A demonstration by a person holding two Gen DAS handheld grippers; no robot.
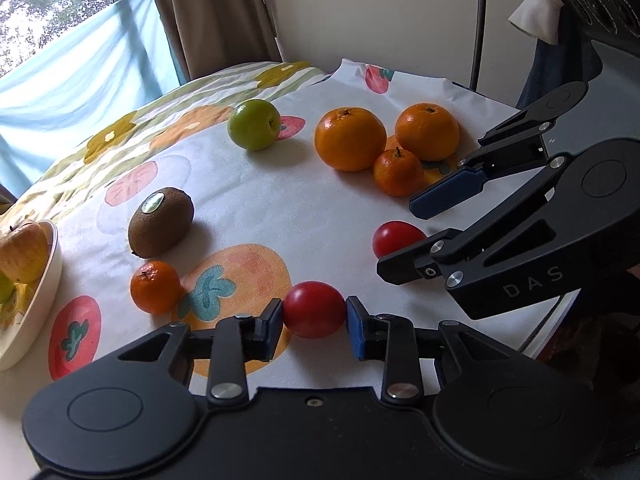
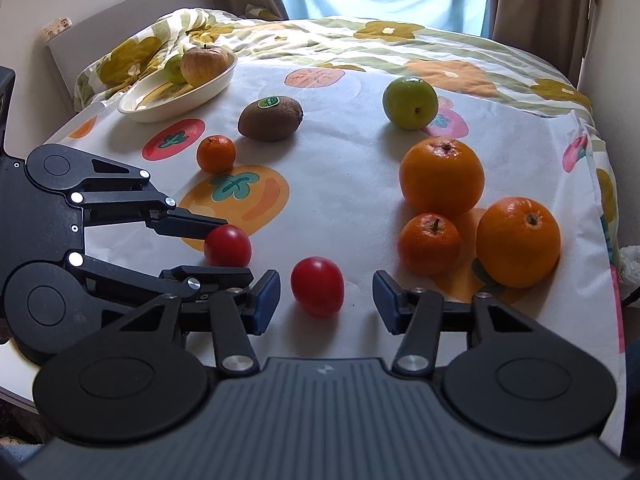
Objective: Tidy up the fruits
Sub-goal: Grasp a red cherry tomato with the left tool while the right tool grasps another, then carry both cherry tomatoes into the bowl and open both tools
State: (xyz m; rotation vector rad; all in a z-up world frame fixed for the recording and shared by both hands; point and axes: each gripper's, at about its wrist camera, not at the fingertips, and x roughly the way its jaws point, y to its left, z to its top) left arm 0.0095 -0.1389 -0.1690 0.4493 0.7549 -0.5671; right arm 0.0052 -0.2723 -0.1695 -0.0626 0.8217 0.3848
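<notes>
Two red tomatoes lie near the front of the fruit-print tablecloth. My left gripper [image 1: 314, 316] is shut on one tomato [image 1: 314, 310], its blue pads pressing both sides; the right wrist view shows that gripper [image 2: 236, 247] and tomato [image 2: 228, 246] at left. The other tomato [image 2: 317, 286] sits between the jaws of my right gripper [image 2: 326, 300], which is open with a gap on each side. From the left wrist view, this gripper [image 1: 400, 236] straddles that tomato [image 1: 396, 238].
A cream bowl [image 2: 176, 108] at the far left holds an apple [image 2: 204, 64]. A kiwi [image 2: 270, 118], a small mandarin [image 2: 216, 153] and a green apple [image 2: 410, 102] lie mid-table. Two oranges [image 2: 442, 176] [image 2: 518, 242] and a mandarin [image 2: 428, 242] cluster at right near the table edge.
</notes>
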